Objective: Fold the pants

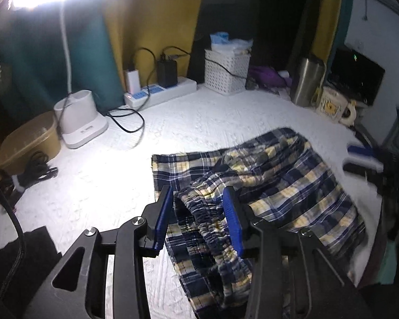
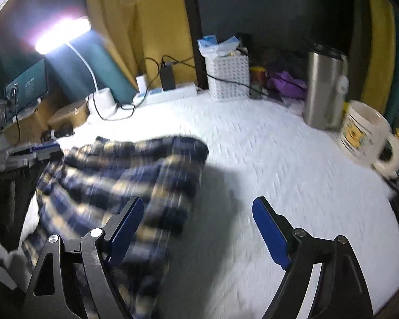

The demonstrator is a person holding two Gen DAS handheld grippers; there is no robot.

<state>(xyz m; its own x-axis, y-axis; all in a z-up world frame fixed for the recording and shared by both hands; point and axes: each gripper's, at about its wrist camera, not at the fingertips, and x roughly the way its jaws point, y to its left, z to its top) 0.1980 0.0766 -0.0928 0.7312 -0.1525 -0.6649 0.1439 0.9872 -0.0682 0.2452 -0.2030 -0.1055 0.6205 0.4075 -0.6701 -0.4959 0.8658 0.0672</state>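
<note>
Soft, limp pants [image 1: 266,175] are best taken at the gathered waistband between the spread left tongs [image 1: 199,218]; right tongs [image 2: 199,234] are spread, empty.

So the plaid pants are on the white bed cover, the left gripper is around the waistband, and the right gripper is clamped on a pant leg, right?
Not quite: the right gripper is open over the bed cover, holding nothing, as the right wrist view shows. The rest stands.
</note>
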